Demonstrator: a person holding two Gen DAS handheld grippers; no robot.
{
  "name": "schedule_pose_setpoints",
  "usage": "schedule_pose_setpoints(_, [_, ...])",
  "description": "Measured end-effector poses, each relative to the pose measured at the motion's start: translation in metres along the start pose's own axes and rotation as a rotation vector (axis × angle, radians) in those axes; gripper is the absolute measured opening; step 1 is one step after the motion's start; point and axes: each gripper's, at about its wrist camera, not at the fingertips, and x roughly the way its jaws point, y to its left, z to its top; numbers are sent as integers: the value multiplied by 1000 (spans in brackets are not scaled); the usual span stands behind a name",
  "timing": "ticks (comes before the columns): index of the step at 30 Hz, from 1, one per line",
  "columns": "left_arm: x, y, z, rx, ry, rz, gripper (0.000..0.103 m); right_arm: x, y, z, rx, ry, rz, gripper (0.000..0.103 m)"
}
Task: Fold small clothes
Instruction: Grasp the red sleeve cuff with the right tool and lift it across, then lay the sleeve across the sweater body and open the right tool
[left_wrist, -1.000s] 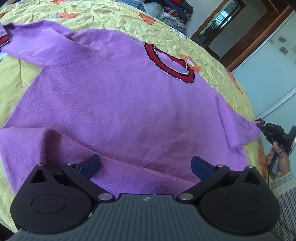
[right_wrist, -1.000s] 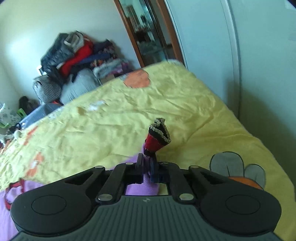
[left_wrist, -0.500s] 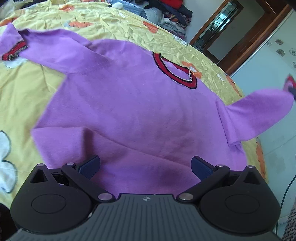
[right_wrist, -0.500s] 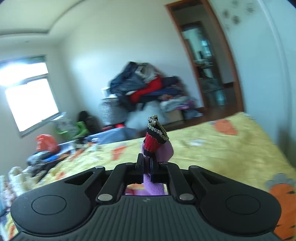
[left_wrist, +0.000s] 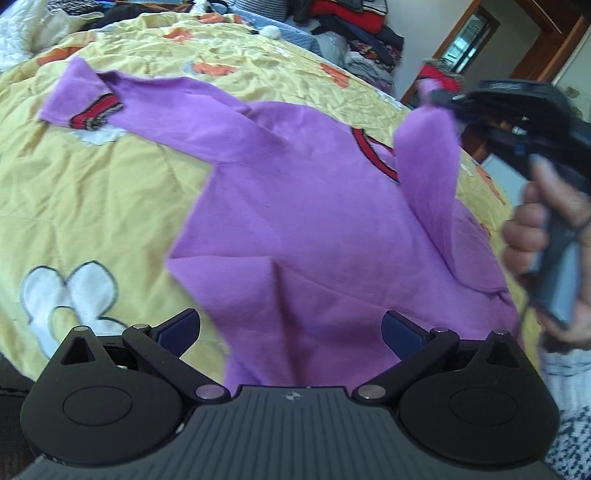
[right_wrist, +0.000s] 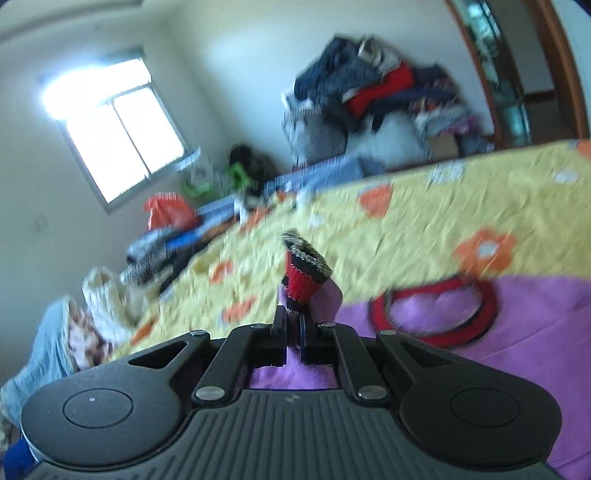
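Observation:
A purple sweater (left_wrist: 295, 206) with a red and black collar (left_wrist: 373, 155) lies on the yellow bed cover (left_wrist: 92, 192). Its left sleeve (left_wrist: 140, 103) stretches flat toward the upper left. My right gripper (right_wrist: 293, 328) is shut on the red and black cuff (right_wrist: 303, 269) of the right sleeve (left_wrist: 424, 158), which hangs lifted over the sweater's chest. The same gripper (left_wrist: 439, 98) shows at the upper right of the left wrist view, held by a hand (left_wrist: 535, 229). My left gripper (left_wrist: 291, 332) stands open above the sweater's hem, with nothing between its fingers.
A heap of clothes (right_wrist: 376, 92) is piled at the far end of the room beside a wooden door frame (right_wrist: 480, 74). More clothes and bags (right_wrist: 166, 229) lie along the bed's far side under a window (right_wrist: 122, 133).
My right gripper has carried the cuff up and leftward, from beyond the bed's right edge to over the sweater's chest. The left gripper has drawn back a little and stays open.

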Motion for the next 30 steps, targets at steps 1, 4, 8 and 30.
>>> schedule_pose_setpoints(1, [-1, 3, 0, -5, -1, 3, 103, 10, 4, -7, -13, 18, -10, 5])
schedule_pose_setpoints(4, [0, 11, -1, -18, 2, 11, 103, 34, 12, -28, -57, 77, -38, 5])
schedule_pose_setpoints(8, [3, 16, -2, -32, 9, 25, 103, 71, 20, -57, -108, 160, -45, 10])
schedule_pose_setpoints(30, [135, -65, 137, 86, -1, -184, 103, -35, -185, -37, -118, 206, -315, 76])
